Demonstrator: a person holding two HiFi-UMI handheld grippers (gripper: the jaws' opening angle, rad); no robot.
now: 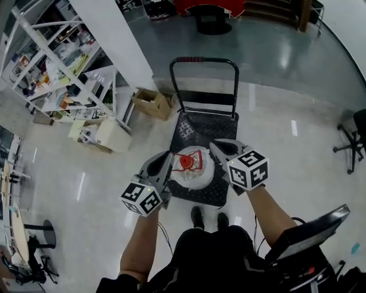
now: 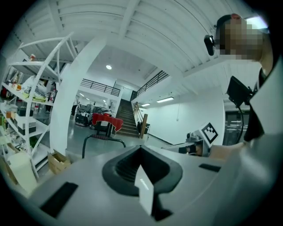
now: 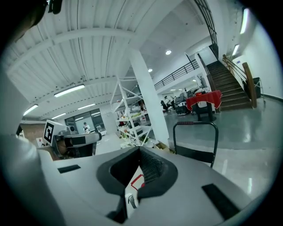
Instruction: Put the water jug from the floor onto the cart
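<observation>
Glossy floor [image 1: 286, 143] bears the cart [image 1: 197, 123] at frame centre, the jug [image 1: 193, 165] stands on its lower end, and left tool [image 1: 166, 157] and right tool [image 1: 217, 147] flank it, jaws together and empty.

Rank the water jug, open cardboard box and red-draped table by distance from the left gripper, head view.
From the left gripper:
1. water jug: just right of it, on the cart.
2. open cardboard box: farther out, left of the cart.
3. red-draped table: far off, at the top edge.
</observation>
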